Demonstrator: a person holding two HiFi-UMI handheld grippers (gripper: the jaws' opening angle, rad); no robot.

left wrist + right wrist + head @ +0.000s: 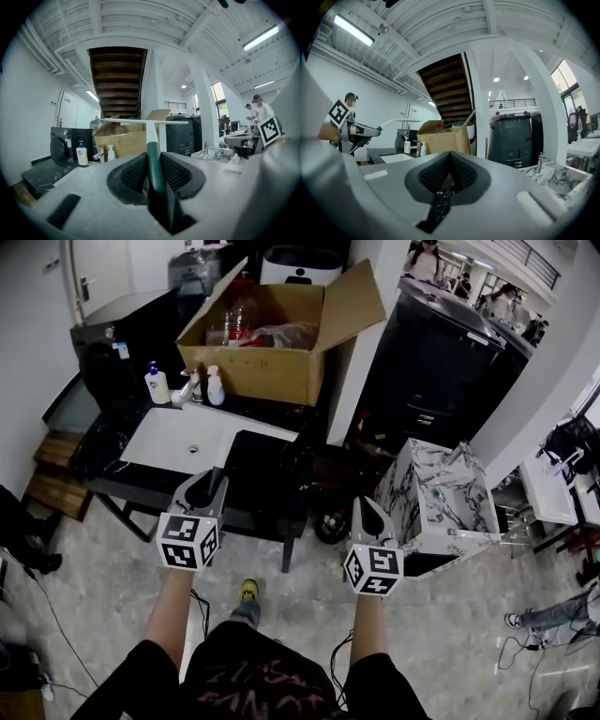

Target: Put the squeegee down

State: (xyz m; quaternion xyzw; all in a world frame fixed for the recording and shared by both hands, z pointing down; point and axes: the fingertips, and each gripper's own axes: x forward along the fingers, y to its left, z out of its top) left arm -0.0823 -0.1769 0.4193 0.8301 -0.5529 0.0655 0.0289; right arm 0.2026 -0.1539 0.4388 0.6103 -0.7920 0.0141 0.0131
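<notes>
A green-handled squeegee [153, 161] looks like smooth, slightly glossy plastic with a white bar. It is pressed between black, cross-hatched rubbery pads [133, 176] on the matt grey plastic left gripper [211, 482]. The right gripper [449, 157] has the same finish. The open brown cardboard box [258, 367] is matt. The black veined stone counter [112, 451] is glossy, and the white rectangular basin [178, 439] is smooth. The pale veined floor tiles [450, 634] have a faint sheen.

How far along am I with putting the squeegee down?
Done: nothing yet. In hand: the squeegee, green handle clamped in the left gripper, held in the air short of the sink counter; the right gripper is shut, empty. Left: set it down and open the jaws.
</notes>
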